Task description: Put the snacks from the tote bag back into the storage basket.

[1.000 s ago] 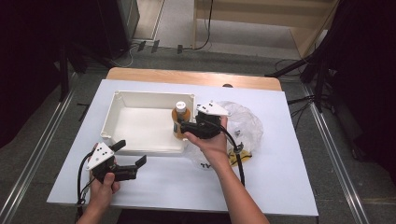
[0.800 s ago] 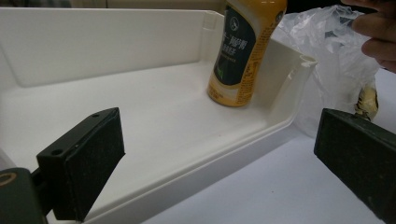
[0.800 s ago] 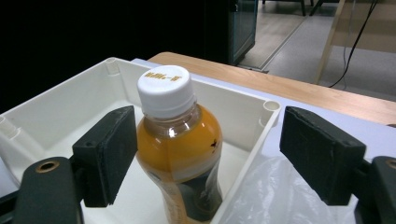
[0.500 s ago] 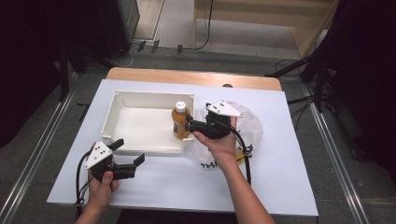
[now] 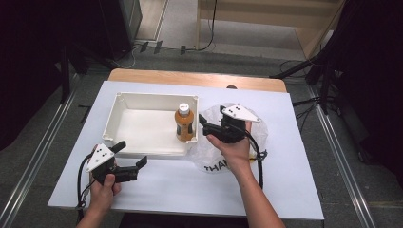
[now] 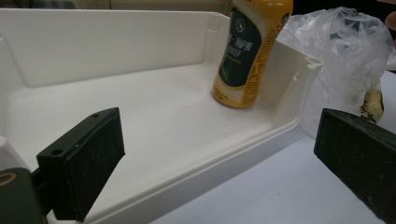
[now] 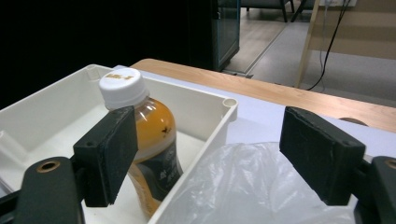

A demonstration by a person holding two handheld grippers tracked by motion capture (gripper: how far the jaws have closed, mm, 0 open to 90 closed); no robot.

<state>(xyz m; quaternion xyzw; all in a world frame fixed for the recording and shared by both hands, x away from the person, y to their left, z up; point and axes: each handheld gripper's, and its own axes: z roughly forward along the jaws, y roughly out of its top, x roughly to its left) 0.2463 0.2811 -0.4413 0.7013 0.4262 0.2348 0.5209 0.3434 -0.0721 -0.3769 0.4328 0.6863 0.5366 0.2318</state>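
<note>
While the bottle (image 5: 184, 123) stands upright in the right near corner of the white bin (image 5: 124, 100), close against its right wall, the right tool (image 5: 205, 127) hovers just beside it over the bin's edge with its jaws spread wide and nothing between them. In the right gripper view the bottle's white cap (image 7: 120, 86) rises just behind the left pad (image 7: 109, 156), and that pad and the bottle look apart, so the bottle stands on its own base. Judging from this, the corner spot keeps the bottle steady against the wall and leaves the bin floor free for more items.

A clear plastic bag (image 5: 252, 137) lies crumpled on the tabletop (image 5: 294, 190) right of the bin, under the right hand, with something yellow inside it (image 6: 373, 100) visible in the left gripper view; it seems to be the supply that things come from.

Near the front of the tabletop, the left tool (image 5: 129, 156) rests just before the bin's near wall, its jaws wide and empty, aimed at the bin as if waiting or ready to brace it.
</note>
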